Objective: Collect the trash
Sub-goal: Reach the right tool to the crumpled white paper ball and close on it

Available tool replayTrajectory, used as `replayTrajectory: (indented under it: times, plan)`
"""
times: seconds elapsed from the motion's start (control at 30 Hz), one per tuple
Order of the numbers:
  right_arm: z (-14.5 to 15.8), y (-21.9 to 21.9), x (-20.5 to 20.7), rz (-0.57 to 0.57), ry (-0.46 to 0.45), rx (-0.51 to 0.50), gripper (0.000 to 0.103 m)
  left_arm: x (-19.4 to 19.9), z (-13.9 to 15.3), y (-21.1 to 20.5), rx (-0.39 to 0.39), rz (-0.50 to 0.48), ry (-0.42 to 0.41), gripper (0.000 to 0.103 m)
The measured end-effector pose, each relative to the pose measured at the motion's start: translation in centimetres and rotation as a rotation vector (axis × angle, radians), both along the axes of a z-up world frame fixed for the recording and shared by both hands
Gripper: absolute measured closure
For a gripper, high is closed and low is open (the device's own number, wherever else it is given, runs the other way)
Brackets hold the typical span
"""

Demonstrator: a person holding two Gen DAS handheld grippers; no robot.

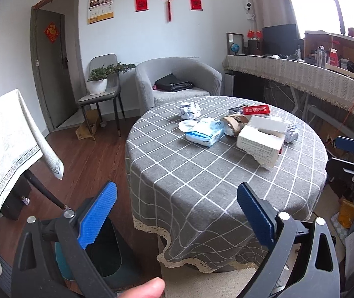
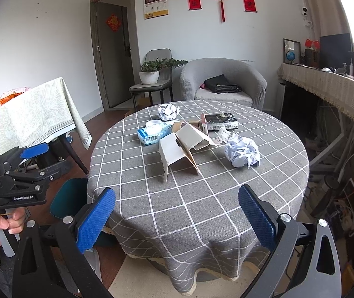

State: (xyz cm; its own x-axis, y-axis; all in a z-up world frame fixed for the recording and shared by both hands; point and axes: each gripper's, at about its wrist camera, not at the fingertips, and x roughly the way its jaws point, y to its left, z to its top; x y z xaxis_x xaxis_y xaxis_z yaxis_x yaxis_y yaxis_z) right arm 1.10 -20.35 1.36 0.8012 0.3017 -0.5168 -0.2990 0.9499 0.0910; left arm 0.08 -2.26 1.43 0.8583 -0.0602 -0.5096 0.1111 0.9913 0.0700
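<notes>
Both grippers hang short of the round checked surface (image 2: 201, 198), holding nothing: the left gripper (image 1: 177, 213) is spread wide, and so is the right gripper (image 2: 177, 213). The trash sits mid-surface: a crumpled paper ball (image 2: 242, 154) at 2 o'clock of the bent cardboard box (image 2: 177, 155), a wipes pack (image 2: 153, 132) at 10 o'clock, and another paper wad (image 2: 169, 111) at 12.

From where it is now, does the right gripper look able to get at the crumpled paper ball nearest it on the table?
Probably yes. The right gripper is open and holds nothing, and bare tablecloth lies between it and the crumpled paper ball. The open white box sits off to the ball's left, not across the way.
</notes>
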Motion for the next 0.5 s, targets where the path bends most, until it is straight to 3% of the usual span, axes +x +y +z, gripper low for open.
replayTrajectory:
  times: [0.2, 0.27, 0.37, 0.5]
  plan:
    - [0.2, -1.2, 1.0, -0.003, 0.005, 0.003, 0.003, 1.6, 0.3, -1.6, -0.027, -0.107, 0.026, 0.005]
    - [0.3, -1.7, 1.5, 0.0, 0.007, 0.011, 0.003, 2.3, 0.4, -1.8, -0.067, -0.174, 0.052, 0.005]
    - [0.6, -2.5, 2.3, 0.006, 0.005, 0.011, 0.003, 3.0, 0.7, -2.8, -0.053, -0.26, 0.053, 0.007]
    - [0.9, -3.9, 3.6, 0.004, 0.009, 0.036, 0.003, 4.4, 0.6, -4.2, -0.063, -0.34, 0.069, 0.015]
